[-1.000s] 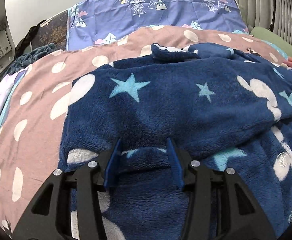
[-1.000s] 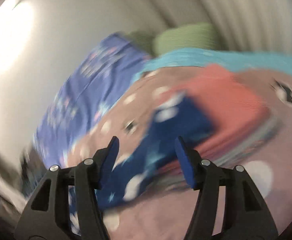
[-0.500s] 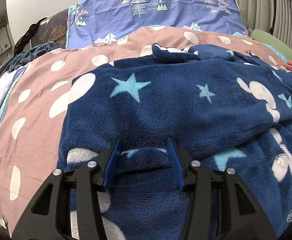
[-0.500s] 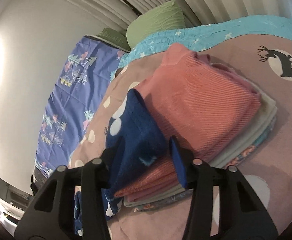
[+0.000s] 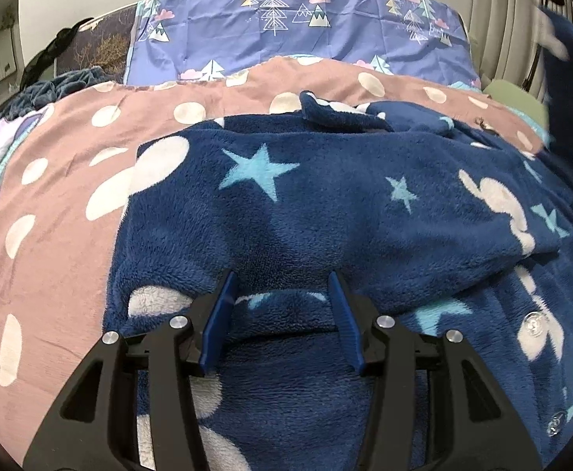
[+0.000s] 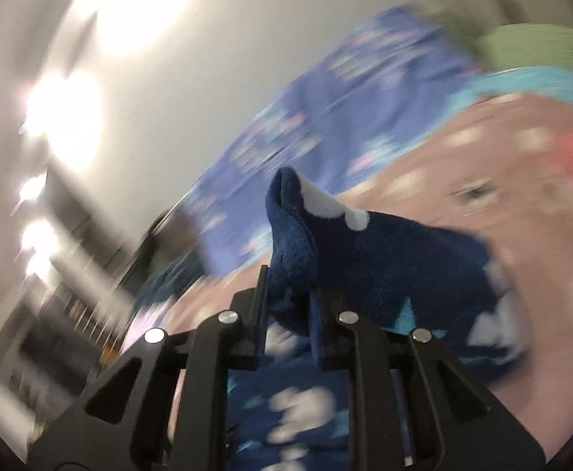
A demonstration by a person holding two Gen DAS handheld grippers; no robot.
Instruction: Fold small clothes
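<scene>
Dotted bedspread, right tool pinching fleece garment

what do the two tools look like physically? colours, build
The left tool and right tool look alike: matte black angular plastic frames with triangular cutouts, round silver screw heads at the joints, and flat blue pads lining the fingers. No cables, markings or sleeves are visible in either wrist view.

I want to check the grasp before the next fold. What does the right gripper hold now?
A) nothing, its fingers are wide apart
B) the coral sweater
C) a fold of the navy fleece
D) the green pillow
C: in the right wrist view the right gripper has its fingers closed on a bunched edge of the navy fleece, which rises between them.
</scene>
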